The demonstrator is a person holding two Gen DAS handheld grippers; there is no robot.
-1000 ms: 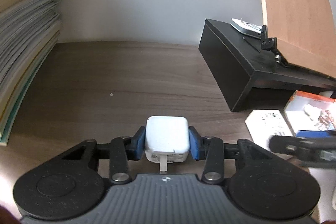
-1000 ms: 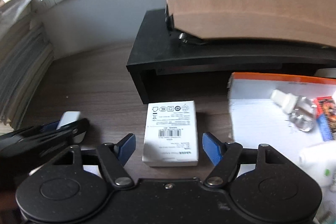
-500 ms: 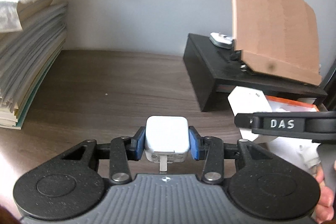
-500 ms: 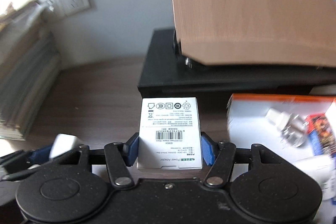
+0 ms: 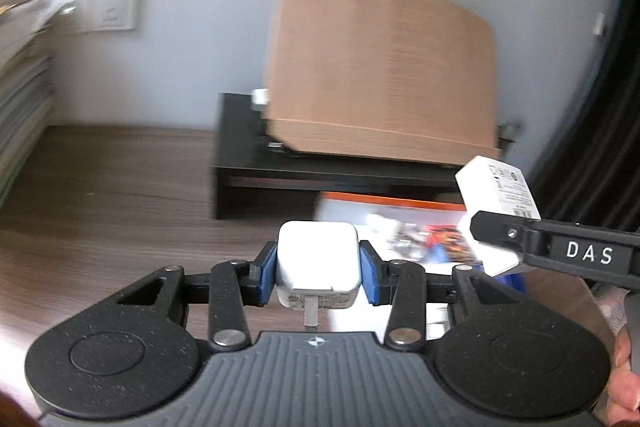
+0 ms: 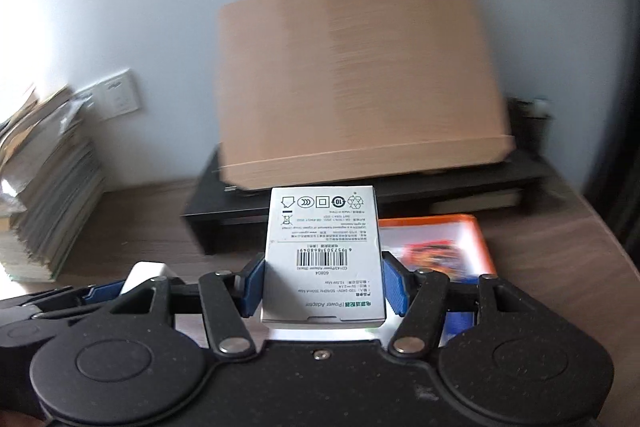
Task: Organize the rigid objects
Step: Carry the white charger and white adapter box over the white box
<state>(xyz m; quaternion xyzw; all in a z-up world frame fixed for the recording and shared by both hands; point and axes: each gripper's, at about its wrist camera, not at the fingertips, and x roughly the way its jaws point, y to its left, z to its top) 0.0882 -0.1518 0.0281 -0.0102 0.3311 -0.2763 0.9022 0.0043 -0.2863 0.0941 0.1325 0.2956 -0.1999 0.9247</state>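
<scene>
I have both tongs loaded and off the desk. My left gripper (image 5: 319, 277) is clamped tight on the white plug-in charger (image 5: 317, 269), blue pads pressing its two sides, its metal prong pointing back toward the camera. My right gripper (image 6: 322, 285) has its pads closed against the sides of the white power adapter box (image 6: 323, 255), label and barcode facing up; in the left wrist view that same box (image 5: 496, 211) hangs in the air to the right, above the orange-rimmed tray (image 5: 400, 201).

That tray (image 6: 482, 243) lies on the wooden desk (image 5: 104, 179) in front of the black riser shelf (image 5: 240, 155), which carries a tilted wooden panel (image 6: 360, 79). It already holds some small items, too blurred for me to name.

As I judge it, pick-up is done for these two pieces and placement is still to come. Neither is set down yet. The tray looks the likely destination, though I cannot tell for certain. A stack of papers (image 6: 52, 187) sits at the far left, apparently untouched.
</scene>
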